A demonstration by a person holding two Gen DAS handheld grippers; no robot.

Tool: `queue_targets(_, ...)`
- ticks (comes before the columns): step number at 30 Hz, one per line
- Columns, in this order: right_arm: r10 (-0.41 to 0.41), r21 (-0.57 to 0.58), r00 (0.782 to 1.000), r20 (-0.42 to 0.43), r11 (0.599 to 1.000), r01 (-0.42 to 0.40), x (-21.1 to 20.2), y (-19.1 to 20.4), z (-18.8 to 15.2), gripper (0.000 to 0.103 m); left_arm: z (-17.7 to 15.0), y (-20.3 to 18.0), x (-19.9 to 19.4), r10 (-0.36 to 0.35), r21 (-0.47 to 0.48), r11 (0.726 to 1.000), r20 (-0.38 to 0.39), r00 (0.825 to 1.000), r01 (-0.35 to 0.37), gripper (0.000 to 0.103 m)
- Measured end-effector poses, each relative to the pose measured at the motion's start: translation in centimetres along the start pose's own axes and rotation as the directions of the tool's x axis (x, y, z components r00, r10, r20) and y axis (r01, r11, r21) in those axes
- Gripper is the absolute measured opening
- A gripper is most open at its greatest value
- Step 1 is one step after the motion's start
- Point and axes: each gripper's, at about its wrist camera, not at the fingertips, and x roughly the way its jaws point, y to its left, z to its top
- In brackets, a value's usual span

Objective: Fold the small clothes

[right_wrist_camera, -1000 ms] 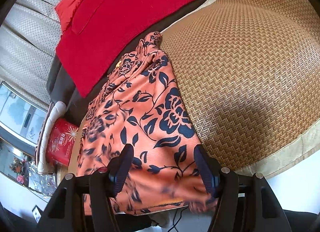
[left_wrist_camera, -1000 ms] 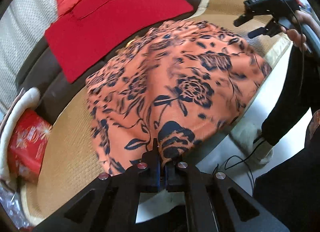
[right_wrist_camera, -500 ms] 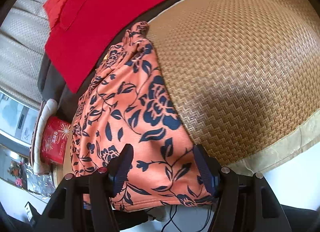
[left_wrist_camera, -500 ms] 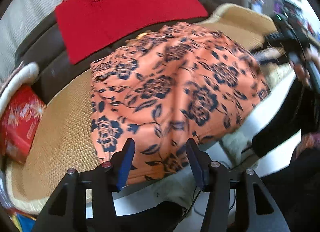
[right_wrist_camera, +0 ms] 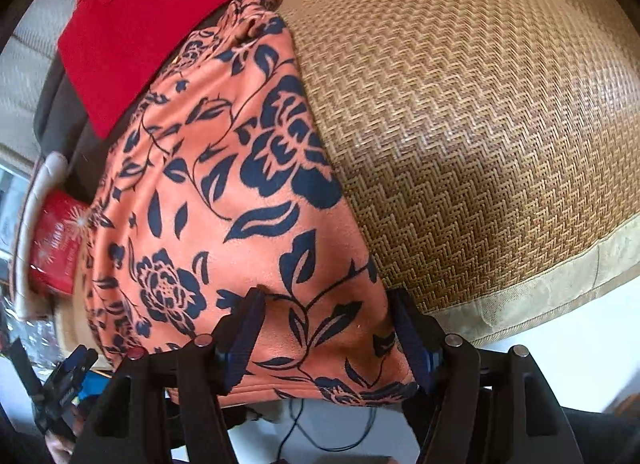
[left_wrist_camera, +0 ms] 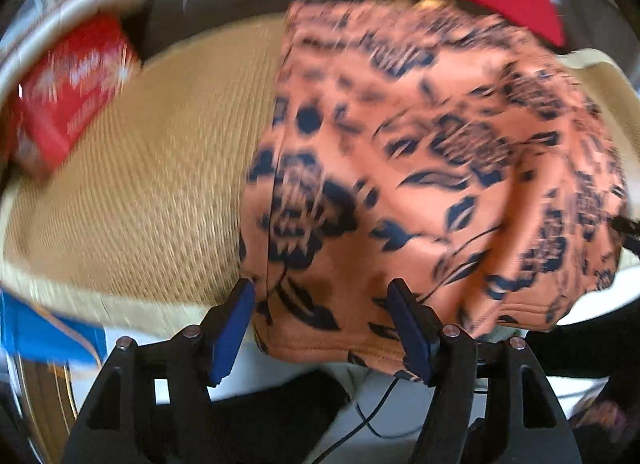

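The woven mat point(right_wrist_camera: 480, 136) covers most of the seat and carries everything here, its pale cloth border running along the near edge. Behind it, past the far edge, a red cloth point(right_wrist_camera: 160, 16) lies spread against the dark backrest.

The orange floral garment point(right_wrist_camera: 224, 200) lies across the middle of the mat, reaching from the far edge to the near edge, where its hem droops over the border and hangs free. Beyond the mat's left edge a red box point(left_wrist_camera: 68, 104) sits in a pale holder.

Both tools are at that hanging hem. The left gripper point(left_wrist_camera: 322, 324) has its blue pads spread wide, straddling the near-left corner of the garment and holding nothing. The right gripper point(right_wrist_camera: 326, 334) is likewise spread, one finger over the cloth and the other at its right edge, with nothing pinched.

The risk I see is at the overhang: if either tool closes on only the top layer, or on too thin a bite of hem, the cloth could slip free on the lift or slide off the near edge. The left view is blurred, so its aim looks unsettled.
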Motion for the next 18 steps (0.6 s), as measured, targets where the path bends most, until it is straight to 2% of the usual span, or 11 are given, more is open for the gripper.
queue_targets(3, -0.034, -0.031, 0.999, 0.008, 0.999, 0.034, 0.1, 0.6, -0.7, 0.069, -0.1, -0.1, 1.3, 0.000, -0.036, 0.999, -0.049, 0.999, -0.002, 0.069)
queue_targets(6, -0.058, -0.060, 0.998, 0.018, 0.996, 0.059, 0.2, 1.9, -1.4, 0.067, -0.3, -0.6, 1.4, 0.012, -0.024, 1.000, -0.030, 0.999, -0.013, 0.069)
queue_targets(8, -0.063, -0.078, 0.998, 0.024, 0.995, 0.064, 0.1, 2.4, -1.9, 0.061, -0.3, -1.1, 1.6, 0.013, -0.022, 1.000, -0.030, 0.999, -0.013, 0.068)
queue_targets(9, -0.065, -0.082, 0.998, 0.027, 0.994, 0.067, 0.1, 2.6, -2.0, 0.056, -0.1, -1.3, 1.8, 0.007, -0.029, 1.000, -0.031, 0.999, -0.008, 0.060)
queue_targets(10, -0.061, -0.086, 0.998, 0.028, 0.994, 0.064, 0.1, 2.7, -2.1, 0.053, -0.1, -1.2, 1.9, 0.002, -0.032, 0.999, -0.034, 0.999, -0.003, 0.047)
queue_targets(12, -0.047, -0.098, 0.999, 0.024, 0.994, 0.049, 0.1, 3.1, -2.4, 0.037, -0.2, -1.1, 2.1, -0.006, -0.033, 0.999, -0.048, 0.999, 0.004, 0.033)
queue_targets(13, -0.045, -0.103, 0.999, 0.026, 0.994, 0.047, -0.2, 4.2, -2.9, 0.035, -0.2, -1.1, 2.2, -0.010, -0.034, 0.999, -0.050, 0.999, 0.008, 0.027)
queue_targets(18, -0.043, -0.137, 0.999, 0.031, 0.990, 0.047, 0.2, 6.3, -3.6, 0.029, -0.6, -1.0, 2.3, -0.013, -0.036, 0.999, -0.047, 0.999, 0.011, 0.024)
